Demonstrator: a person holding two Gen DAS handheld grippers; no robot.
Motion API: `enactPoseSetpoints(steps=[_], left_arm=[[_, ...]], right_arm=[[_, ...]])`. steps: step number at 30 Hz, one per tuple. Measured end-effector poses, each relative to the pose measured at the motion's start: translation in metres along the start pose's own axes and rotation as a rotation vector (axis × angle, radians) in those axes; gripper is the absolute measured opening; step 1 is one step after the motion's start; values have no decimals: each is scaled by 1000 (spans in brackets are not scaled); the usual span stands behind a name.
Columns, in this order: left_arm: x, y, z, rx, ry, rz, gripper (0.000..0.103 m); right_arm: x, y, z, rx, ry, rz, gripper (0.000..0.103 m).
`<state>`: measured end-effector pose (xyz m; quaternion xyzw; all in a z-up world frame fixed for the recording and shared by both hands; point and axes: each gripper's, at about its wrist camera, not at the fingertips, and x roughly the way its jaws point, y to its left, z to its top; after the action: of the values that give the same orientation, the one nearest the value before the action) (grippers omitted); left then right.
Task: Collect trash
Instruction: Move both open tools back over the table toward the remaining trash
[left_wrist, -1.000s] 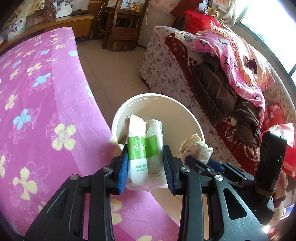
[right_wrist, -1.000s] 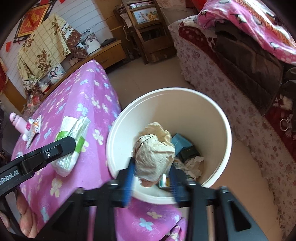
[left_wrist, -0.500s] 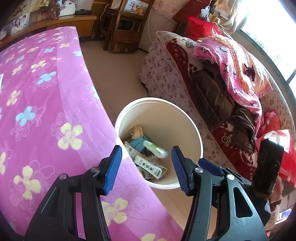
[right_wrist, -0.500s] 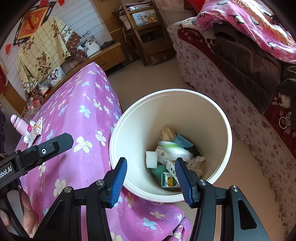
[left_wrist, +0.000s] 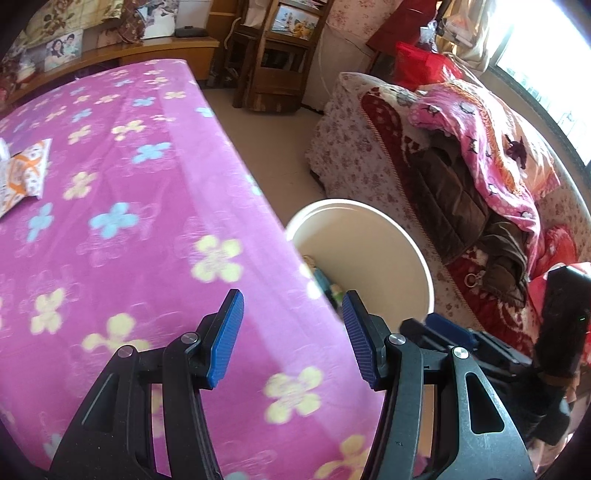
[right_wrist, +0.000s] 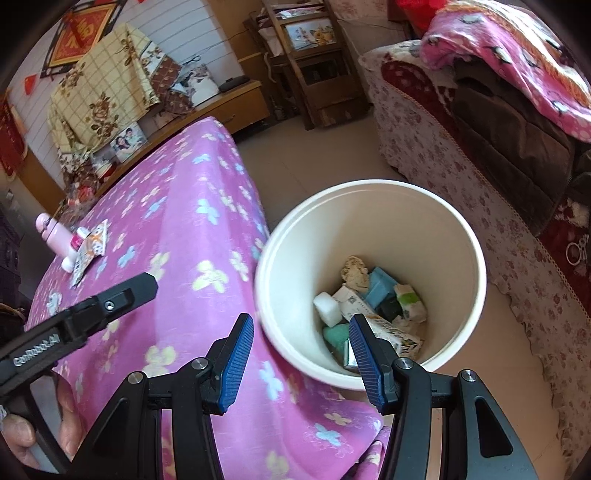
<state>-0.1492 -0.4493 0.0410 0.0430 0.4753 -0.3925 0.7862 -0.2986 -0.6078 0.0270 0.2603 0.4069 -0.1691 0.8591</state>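
Both tools, left tool (left_wrist: 291, 336) and right tool (right_wrist: 301, 356), gape empty; bucket (right_wrist: 373, 192) holds trash; a snack wrapper (right_wrist: 90, 245) and pink bottle (right_wrist: 55, 236) remain on the bench (right_wrist: 177, 221).

pink floral tablecloth (left_wrist: 122, 229) | pink bottle (right_wrist: 55, 236) | sofa, pink blanket (left_wrist: 491, 147) | wooden shelf (right_wrist: 310, 55)

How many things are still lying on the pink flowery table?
3: a pink bottle, a small tube and an orange-patterned packet, clustered at the table's far corner. More may be hidden.
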Motion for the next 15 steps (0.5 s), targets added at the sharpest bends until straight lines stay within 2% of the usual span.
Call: enactPoseSetpoints(steps=[7,15], left_arm=[[-26,42,-9,-30,-23,72,54],[-70,120,-24,-77,-55,202,54]], right_arm=[[3,46,-1,-79,21,46,55],[20,110,-2,-177,55,109,58]])
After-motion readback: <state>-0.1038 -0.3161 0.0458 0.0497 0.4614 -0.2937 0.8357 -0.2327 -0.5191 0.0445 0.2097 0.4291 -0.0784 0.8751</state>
